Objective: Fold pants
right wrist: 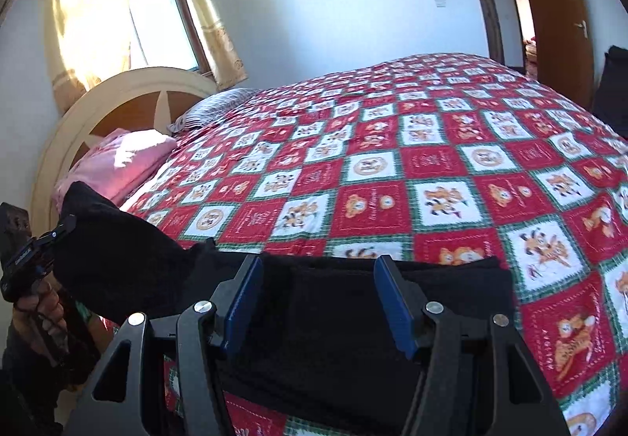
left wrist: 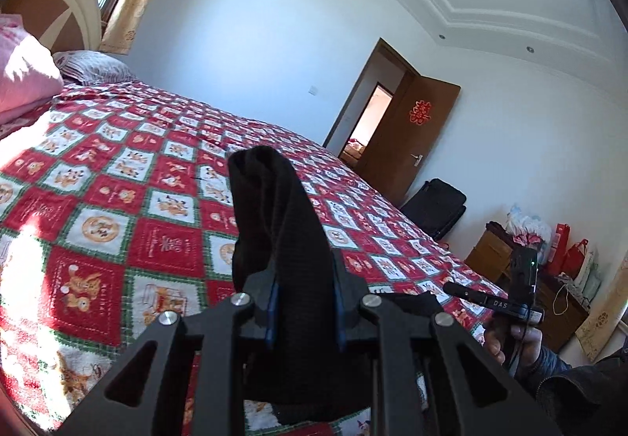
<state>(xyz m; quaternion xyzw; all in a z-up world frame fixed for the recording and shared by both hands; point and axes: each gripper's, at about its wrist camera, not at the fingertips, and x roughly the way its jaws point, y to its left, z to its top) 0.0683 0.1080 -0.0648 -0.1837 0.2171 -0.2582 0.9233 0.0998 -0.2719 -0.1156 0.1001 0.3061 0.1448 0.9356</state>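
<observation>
My left gripper (left wrist: 302, 302) clamps a bunched end of the black pants (right wrist: 353, 318), lifted off the bed's (right wrist: 431, 145) near edge to fold over, while my right gripper (right wrist: 318, 302) hangs apart, empty.

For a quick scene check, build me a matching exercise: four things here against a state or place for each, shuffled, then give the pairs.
Things:
1. left gripper
2. right gripper
3. pink blanket
4. brown door

States or places:
A. stands open beside the bed
B. shut on the black pants
C. folded near the headboard
D. open above black cloth

Pairs: 1-B, 2-D, 3-C, 4-A
</observation>
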